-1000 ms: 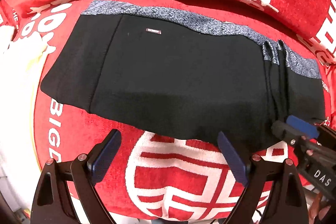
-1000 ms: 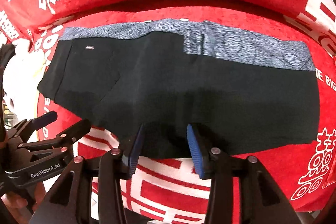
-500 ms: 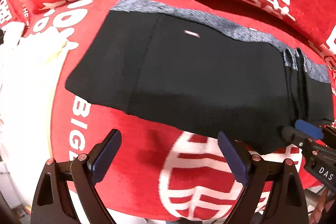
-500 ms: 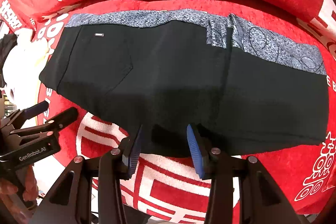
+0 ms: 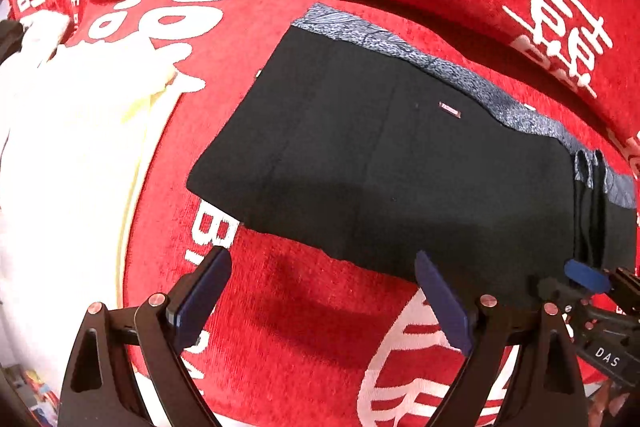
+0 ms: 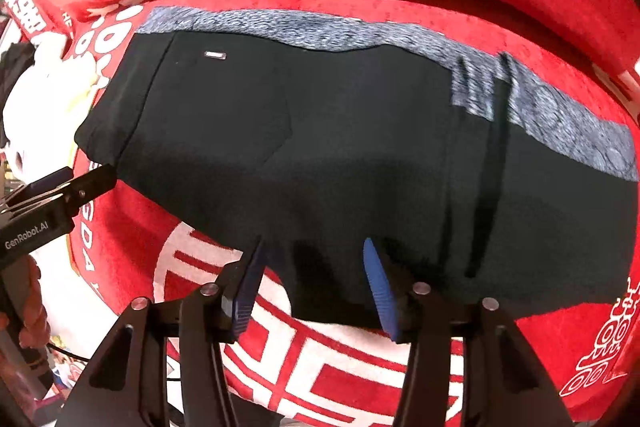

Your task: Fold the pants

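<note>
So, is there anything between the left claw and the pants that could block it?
Nothing visible does. The left claw is open over bare red cloth, and the near edge of the pants lies just ahead of it. The white cloth is off to the left side, apart from the pants.

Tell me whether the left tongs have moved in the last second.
Yes. The left tongs slid left: in their view the black pants and white cloth shifted right, exposing more red blanket.
</note>
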A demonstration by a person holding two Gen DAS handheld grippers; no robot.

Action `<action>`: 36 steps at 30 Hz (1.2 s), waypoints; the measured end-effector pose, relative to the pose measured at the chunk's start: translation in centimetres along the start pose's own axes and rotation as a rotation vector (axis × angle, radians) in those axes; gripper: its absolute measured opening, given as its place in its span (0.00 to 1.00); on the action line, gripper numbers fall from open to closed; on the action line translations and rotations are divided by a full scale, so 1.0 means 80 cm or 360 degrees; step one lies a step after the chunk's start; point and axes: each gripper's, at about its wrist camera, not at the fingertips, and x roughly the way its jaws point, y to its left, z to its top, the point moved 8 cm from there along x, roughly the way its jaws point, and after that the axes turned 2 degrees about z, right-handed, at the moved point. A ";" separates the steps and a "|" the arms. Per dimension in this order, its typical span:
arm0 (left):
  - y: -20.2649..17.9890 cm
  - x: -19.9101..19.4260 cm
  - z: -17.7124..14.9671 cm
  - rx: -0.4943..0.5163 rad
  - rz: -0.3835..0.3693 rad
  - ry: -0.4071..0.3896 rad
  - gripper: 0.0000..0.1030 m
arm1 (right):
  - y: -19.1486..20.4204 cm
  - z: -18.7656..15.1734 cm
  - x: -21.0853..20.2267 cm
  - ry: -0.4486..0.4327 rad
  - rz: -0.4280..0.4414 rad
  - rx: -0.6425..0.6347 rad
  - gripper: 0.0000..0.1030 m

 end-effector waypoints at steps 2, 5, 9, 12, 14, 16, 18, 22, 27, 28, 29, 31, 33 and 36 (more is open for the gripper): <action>0.003 0.003 -0.001 -0.0020 -0.0018 0.0010 0.91 | 0.008 0.005 0.004 0.0003 0.0001 -0.0013 0.59; 0.010 0.009 0.000 -0.0064 -0.0058 0.0019 0.91 | 0.016 0.011 0.006 -0.0007 0.0016 -0.0027 0.60; 0.021 0.015 0.004 -0.0141 -0.0145 0.0011 0.91 | 0.030 0.014 0.018 0.0028 0.0027 -0.0068 0.66; 0.031 0.023 0.005 -0.0188 -0.0162 0.0026 0.91 | 0.031 0.009 0.030 0.0062 0.0003 -0.0093 0.66; 0.037 0.027 0.006 -0.0199 -0.0149 0.0032 0.91 | 0.029 0.004 0.038 0.0088 -0.0007 -0.0096 0.65; 0.042 0.029 0.007 -0.0202 -0.0156 0.0030 0.91 | 0.028 0.002 0.042 0.0086 -0.0010 -0.0111 0.67; 0.043 0.030 0.006 -0.0209 -0.0165 0.0029 0.91 | 0.030 0.003 0.043 0.0086 0.0000 -0.0119 0.70; 0.044 0.030 0.008 -0.0233 -0.0195 0.0019 0.91 | 0.034 0.004 0.044 0.0089 -0.0006 -0.0122 0.71; 0.042 0.031 0.010 -0.0236 -0.0213 0.0017 0.91 | 0.037 0.004 0.046 0.0092 -0.0007 -0.0119 0.73; 0.041 0.032 0.012 -0.0235 -0.0215 0.0017 0.91 | 0.037 0.003 0.046 0.0092 -0.0008 -0.0121 0.73; 0.040 0.031 0.011 -0.0235 -0.0216 0.0016 0.91 | 0.037 0.003 0.046 0.0093 -0.0008 -0.0122 0.73; 0.038 0.031 0.012 -0.0239 -0.0216 0.0018 0.91 | 0.039 0.003 0.046 0.0093 -0.0009 -0.0121 0.73; 0.037 0.032 0.012 -0.0248 -0.0222 0.0020 0.91 | 0.040 0.003 0.047 0.0094 -0.0007 -0.0119 0.74; 0.038 0.032 0.009 -0.0265 -0.0249 0.0022 0.91 | 0.046 0.003 0.049 0.0093 -0.0007 -0.0117 0.74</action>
